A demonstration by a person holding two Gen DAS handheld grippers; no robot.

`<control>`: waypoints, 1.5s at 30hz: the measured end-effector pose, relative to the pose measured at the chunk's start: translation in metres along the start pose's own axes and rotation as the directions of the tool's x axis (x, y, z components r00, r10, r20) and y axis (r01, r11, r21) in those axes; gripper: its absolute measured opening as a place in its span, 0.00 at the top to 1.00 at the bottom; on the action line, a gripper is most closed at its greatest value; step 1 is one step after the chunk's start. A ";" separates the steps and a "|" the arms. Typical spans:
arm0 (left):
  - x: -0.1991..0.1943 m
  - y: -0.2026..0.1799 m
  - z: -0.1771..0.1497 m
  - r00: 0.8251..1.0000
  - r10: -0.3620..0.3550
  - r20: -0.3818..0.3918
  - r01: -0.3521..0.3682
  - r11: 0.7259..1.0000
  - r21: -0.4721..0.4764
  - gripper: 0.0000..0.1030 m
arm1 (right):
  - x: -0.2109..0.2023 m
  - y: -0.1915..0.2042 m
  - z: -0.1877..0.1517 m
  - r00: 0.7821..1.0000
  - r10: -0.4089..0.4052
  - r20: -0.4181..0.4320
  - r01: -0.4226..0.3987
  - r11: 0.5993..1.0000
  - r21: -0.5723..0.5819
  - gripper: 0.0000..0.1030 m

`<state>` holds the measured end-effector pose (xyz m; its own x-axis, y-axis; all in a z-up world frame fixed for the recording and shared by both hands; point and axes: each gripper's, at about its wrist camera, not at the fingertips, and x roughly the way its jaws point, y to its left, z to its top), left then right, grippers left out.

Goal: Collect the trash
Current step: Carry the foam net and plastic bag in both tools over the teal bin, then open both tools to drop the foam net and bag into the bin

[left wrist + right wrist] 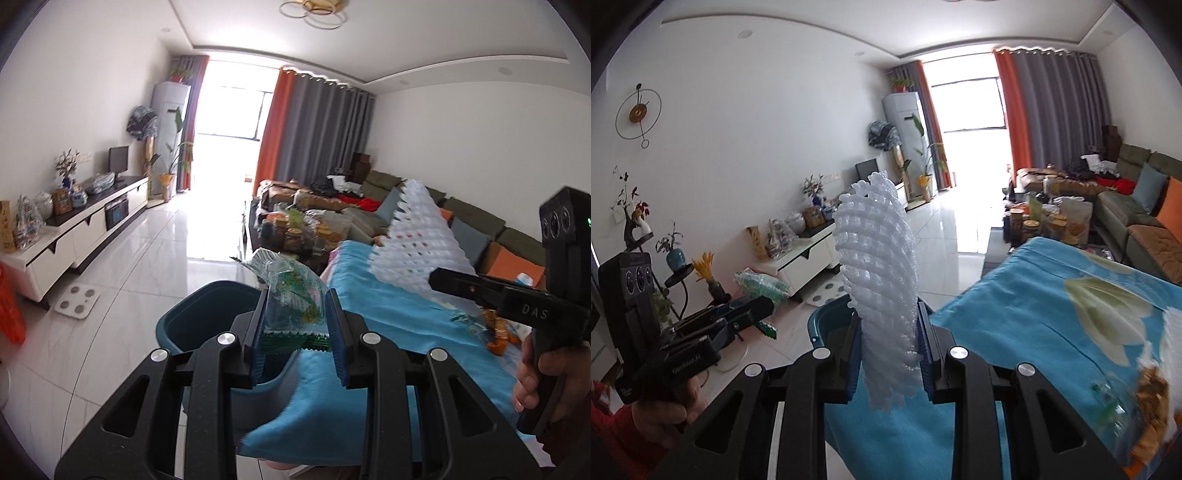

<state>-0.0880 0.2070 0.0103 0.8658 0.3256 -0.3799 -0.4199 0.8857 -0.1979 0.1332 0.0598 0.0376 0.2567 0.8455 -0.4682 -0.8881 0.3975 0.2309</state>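
My left gripper (297, 325) is shut on a clear green-printed plastic wrapper (291, 295) and holds it over the near rim of a teal bin (195, 321). My right gripper (886, 350) is shut on a white foam fruit net (877, 266), held upright above the blue tablecloth (1027, 317) and just right of the bin (827, 317). The net also shows in the left wrist view (413, 236), with the right gripper's body behind it. More scraps lie on the cloth: orange peel and wrappers (495, 328), also seen blurred in the right wrist view (1145, 398).
The bin stands on a glossy tile floor (122, 266) at the table's left edge. A bathroom scale (77, 297) lies on the floor near a white TV cabinet (74, 236). A cluttered coffee table (295, 229) and sofa (461, 221) are beyond.
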 end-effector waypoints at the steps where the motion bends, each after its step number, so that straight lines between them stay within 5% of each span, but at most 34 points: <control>1: 0.005 0.005 0.003 1.000 0.007 -0.005 -0.007 1.000 -0.004 0.72 | 0.010 0.002 0.004 1.000 0.010 -0.014 -0.010 1.000 -0.008 0.76; 14: 0.093 0.037 0.007 0.989 0.074 -0.129 -0.083 0.994 -0.067 0.72 | 0.122 0.007 0.030 0.975 0.049 -0.218 -0.061 0.997 -0.051 0.76; 24: 0.186 0.042 -0.009 0.954 0.085 -0.286 -0.125 0.984 -0.124 0.72 | 0.189 0.018 0.021 0.918 0.004 -0.397 -0.054 0.992 -0.116 0.75; 33: 0.229 0.048 -0.022 0.936 0.070 -0.345 -0.122 0.983 -0.134 0.69 | 0.215 0.030 0.011 0.871 -0.031 -0.490 -0.050 0.987 -0.152 0.68; 41: 0.243 0.050 -0.032 0.933 0.076 -0.353 -0.124 0.985 -0.116 0.50 | 0.216 0.027 0.014 0.875 -0.023 -0.484 -0.044 0.991 -0.126 0.53; 43: 0.244 0.051 -0.031 0.936 0.071 -0.346 -0.118 0.986 -0.116 0.36 | 0.214 0.025 0.015 0.878 -0.011 -0.478 -0.048 0.993 -0.111 0.45; 45: 0.241 0.054 -0.032 0.938 0.078 -0.337 -0.123 0.986 -0.113 0.33 | 0.211 0.023 0.018 0.885 -0.016 -0.465 -0.038 0.993 -0.108 0.44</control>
<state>0.0891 0.3220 -0.1211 0.6880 0.2633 -0.6763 -0.5512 0.7958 -0.2509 0.1733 0.2537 -0.0406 0.0646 0.5764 -0.8146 -0.9334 0.3237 0.1550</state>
